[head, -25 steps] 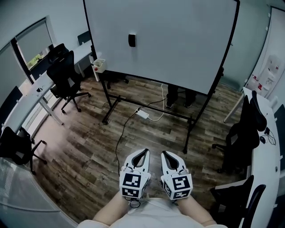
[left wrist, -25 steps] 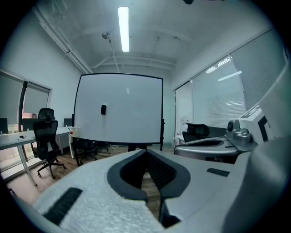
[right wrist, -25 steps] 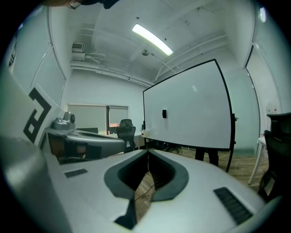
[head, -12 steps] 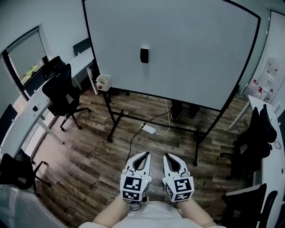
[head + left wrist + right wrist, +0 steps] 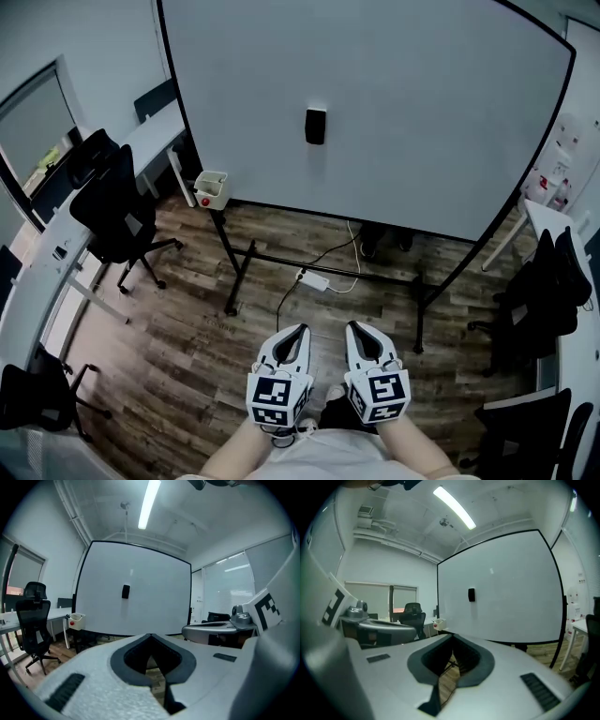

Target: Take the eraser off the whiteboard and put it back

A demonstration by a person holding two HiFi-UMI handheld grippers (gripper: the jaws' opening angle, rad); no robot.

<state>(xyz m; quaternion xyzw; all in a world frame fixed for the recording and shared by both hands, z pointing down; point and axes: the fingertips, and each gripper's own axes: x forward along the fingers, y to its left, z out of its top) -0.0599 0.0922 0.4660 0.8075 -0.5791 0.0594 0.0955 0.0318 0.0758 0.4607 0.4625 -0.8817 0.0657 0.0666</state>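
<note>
Black eraser [image 5: 316,126] hangs on whiteboard [image 5: 431,122], well beyond left gripper [image 5: 297,330] and right gripper [image 5: 355,327], fingers [image 5: 280,352] seemingly together.

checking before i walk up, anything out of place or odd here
Nothing looks damaged or spilled. The eraser sits upright on the whiteboard. Only a corded power strip lies loose on the floor under the board.

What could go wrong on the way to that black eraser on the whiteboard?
A power strip and its cable lie on the floor before the whiteboard; feet might catch them. The left gripper and right gripper both have jaws shut; unless one opens in time, it could knock the eraser loose instead of gripping it.
</note>
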